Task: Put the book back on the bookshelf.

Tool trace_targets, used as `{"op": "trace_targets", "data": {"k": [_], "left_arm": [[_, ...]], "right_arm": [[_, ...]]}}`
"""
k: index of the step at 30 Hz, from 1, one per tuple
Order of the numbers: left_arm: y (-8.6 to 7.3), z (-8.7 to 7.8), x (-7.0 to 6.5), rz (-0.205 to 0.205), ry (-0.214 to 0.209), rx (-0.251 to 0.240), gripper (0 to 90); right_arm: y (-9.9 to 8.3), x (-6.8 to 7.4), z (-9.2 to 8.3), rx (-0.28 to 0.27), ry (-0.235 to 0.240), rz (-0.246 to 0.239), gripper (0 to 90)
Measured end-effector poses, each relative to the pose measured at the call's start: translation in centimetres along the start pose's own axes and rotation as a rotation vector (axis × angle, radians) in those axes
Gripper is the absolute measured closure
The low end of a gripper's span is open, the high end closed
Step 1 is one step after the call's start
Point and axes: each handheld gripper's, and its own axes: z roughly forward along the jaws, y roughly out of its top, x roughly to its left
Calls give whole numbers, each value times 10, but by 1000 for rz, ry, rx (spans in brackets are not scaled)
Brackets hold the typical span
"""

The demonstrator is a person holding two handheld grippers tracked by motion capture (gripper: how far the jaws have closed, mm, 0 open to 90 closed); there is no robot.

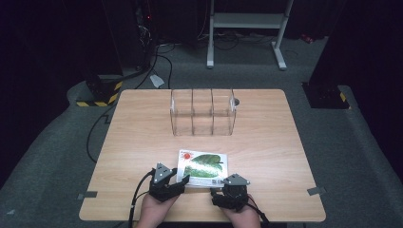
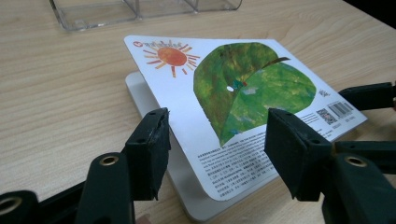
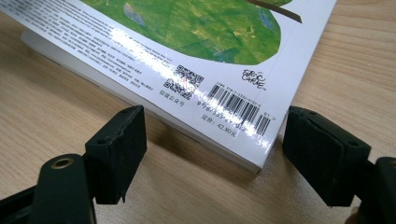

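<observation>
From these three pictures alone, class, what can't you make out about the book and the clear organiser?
- Book: small print blurred in left gripper view; far part cut off in right gripper view.
- Clear organiser: contents unreadable in high view; top edge crops it in left gripper view.
- Dark object behind the organiser: too small.

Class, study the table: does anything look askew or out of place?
Yes: the book's cover is lifted off its pages at the left claw end, so the book does not lie shut. The clear organiser stands straight.
</observation>
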Motion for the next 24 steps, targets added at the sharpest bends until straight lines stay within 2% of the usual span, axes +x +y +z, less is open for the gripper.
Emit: {"op": "trace_targets", "data": {"k": [5, 11, 15, 20, 24], "left_arm": [[3, -5, -3, 4, -7, -25, 418], [6, -10, -4, 10, -21, -48, 433], [7, -9, -2, 8, -31, -36, 432], [8, -3, 5, -9, -33, -15, 407], [10, 7, 12, -54, -61, 10, 383]], "right_arm": [[0, 0, 1, -7, -10, 1, 225], [0, -3, 0, -18, -7, 28, 261], [0, -6, -1, -28, 3, 56, 292], [0, -5, -1, -28, 0, 58, 293], [-1, -5, -1, -32, -1, 56, 294]]}}
